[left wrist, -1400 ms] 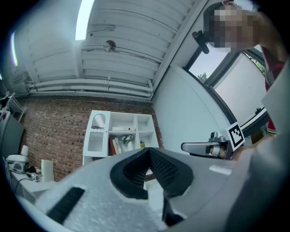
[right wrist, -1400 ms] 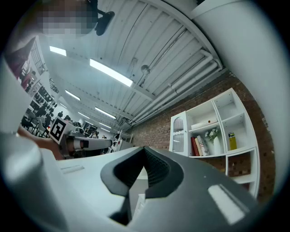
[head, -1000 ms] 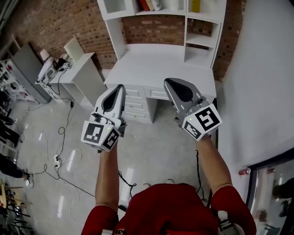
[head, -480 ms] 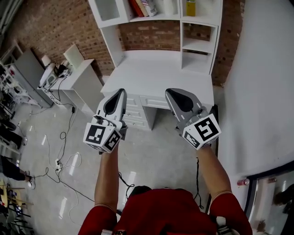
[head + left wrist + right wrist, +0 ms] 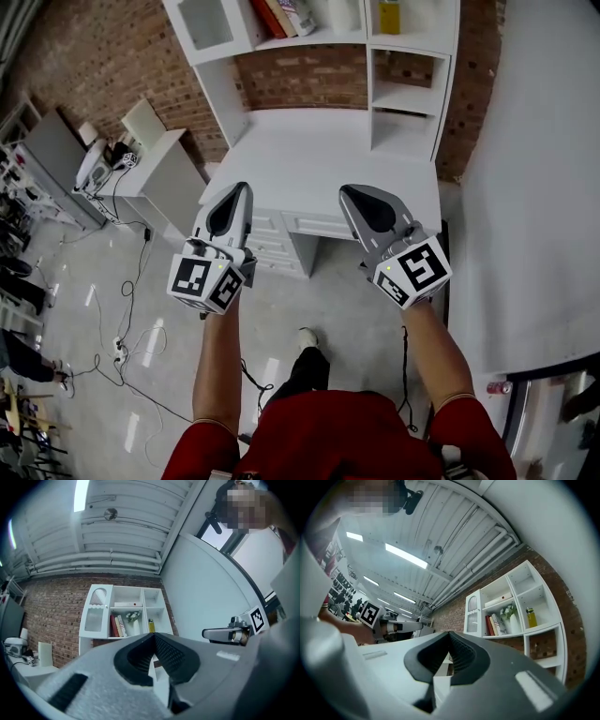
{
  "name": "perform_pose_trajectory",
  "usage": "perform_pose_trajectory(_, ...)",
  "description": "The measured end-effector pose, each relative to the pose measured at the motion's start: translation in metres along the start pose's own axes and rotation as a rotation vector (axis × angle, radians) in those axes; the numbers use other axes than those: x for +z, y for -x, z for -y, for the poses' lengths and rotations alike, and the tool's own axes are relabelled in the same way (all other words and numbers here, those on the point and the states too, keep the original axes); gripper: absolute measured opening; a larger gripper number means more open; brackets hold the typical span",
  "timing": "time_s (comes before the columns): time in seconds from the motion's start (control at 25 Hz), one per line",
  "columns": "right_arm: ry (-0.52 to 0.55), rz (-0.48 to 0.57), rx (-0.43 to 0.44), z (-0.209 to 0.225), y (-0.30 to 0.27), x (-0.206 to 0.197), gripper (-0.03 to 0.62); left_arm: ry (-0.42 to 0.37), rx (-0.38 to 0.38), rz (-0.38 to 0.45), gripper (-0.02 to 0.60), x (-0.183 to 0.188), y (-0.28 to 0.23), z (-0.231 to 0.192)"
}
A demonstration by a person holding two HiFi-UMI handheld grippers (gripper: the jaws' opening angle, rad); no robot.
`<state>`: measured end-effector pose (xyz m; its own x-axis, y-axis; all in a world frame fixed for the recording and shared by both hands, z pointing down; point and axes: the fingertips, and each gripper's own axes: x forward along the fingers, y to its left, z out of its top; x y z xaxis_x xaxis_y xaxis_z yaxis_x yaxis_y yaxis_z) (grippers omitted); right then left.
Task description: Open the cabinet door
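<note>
Head view: cabinet door (image 5: 208,23) beyond fingers (image 5: 234,208)

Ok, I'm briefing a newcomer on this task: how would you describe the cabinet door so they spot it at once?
Against the brick wall stands a white desk with a shelf unit on top. The cabinet door closes that unit's top left compartment, just left of the books. Its frosted pane in a white frame sets it apart: the neighbouring compartments stand open.
</note>
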<state>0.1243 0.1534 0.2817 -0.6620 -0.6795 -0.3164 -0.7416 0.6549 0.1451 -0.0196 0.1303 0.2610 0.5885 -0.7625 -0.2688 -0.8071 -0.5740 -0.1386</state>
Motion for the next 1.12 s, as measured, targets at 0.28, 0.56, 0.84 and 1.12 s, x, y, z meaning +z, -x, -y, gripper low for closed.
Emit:
perform_pose_trajectory(0.28,0.055,-0.036,-0.011,0.036,-0.082,-0.04,0.012,0.042,0.011,0.052,-0.002,-0.045,-0.054,-0.086)
perform_pose_trajectory(0.56,0.094,-0.048,-0.02,0.087,-0.203,-0.065,0.012,0.044,-0.002,0.073,-0.002,-0.069,-0.128,-0.192)
perform_pose_trajectory(0.84,0.088,-0.068,-0.043,0.125,-0.286,-0.095,0.012,0.047,-0.023,0.06,-0.002,-0.092,-0.186,-0.265)
perform_pose_trajectory(1.12,0.081,-0.07,-0.047,0.16,-0.333,-0.108,0.012,0.063,-0.017,0.061,-0.002,-0.095,-0.231,-0.299)
